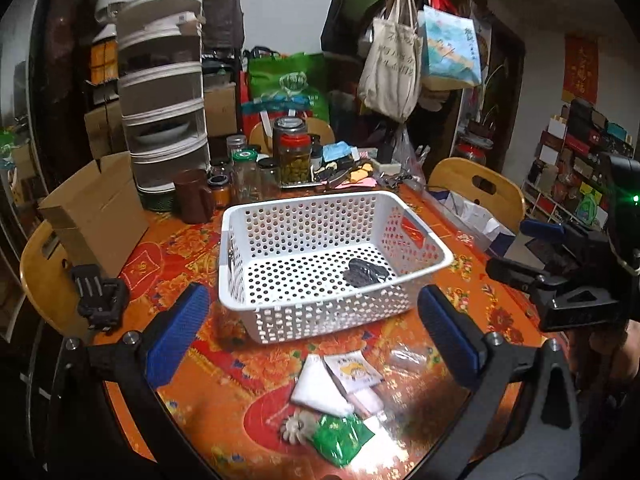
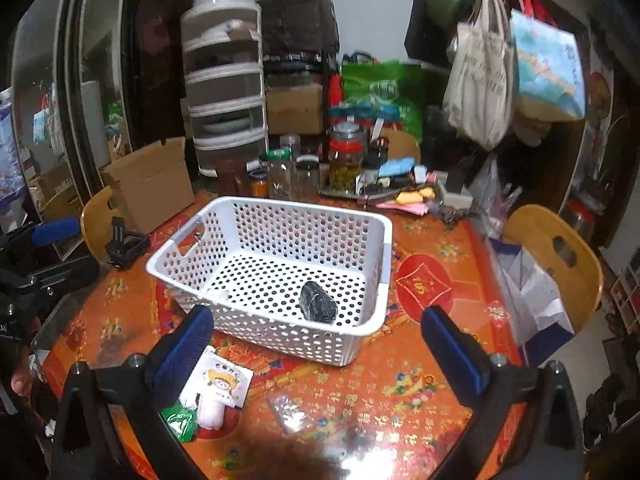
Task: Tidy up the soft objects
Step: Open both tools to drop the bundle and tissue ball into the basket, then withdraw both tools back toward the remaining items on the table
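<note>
Both my left gripper (image 1: 314, 334) and right gripper (image 2: 316, 344) hang with jaws spread wide, holding nothing. Ahead of both sits the white basket (image 1: 424, 236) on the tabletop (image 2: 420, 400), a dark soft bundle (image 2: 318, 307) inside. Between my left jaws lie a white cloth (image 1: 318, 390), cartoon packet (image 1: 354, 372) and green packet (image 1: 340, 438).

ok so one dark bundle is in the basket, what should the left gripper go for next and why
Probably lower the left hand-held gripper onto the white folded cloth just below it. Its jaws are open and empty, the dark bundle already lies in the white basket, and the cloth lies loose on the table, closest between the fingers.
</note>
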A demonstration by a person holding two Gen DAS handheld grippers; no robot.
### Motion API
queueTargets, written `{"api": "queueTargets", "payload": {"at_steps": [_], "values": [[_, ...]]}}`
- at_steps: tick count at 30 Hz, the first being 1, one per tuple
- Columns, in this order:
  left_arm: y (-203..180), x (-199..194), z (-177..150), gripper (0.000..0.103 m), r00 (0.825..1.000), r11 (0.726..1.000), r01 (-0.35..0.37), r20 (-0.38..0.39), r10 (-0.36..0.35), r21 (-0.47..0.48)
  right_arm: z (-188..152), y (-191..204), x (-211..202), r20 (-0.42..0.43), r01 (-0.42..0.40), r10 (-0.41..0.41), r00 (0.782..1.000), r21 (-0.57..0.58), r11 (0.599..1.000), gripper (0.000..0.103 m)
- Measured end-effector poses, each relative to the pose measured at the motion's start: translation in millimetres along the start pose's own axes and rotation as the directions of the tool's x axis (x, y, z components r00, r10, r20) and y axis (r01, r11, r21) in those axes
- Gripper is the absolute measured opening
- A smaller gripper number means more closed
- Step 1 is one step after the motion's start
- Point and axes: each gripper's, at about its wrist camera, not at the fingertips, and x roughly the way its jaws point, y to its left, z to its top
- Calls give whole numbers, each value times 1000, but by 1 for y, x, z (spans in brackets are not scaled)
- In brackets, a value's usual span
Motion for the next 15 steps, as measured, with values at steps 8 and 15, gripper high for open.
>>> {"api": "queueTargets", "payload": {"at_steps": [8, 15], "values": [[-11, -51, -37, 103, 999, 999, 4, 33, -6, 41, -39, 31, -42, 53, 12, -9, 999, -46, 999, 103], [-14, -67, -70, 103, 1000, 999, 8, 25, -9, 41, -67, 45, -52, 68, -25, 28, 997, -36, 999, 103]]}}
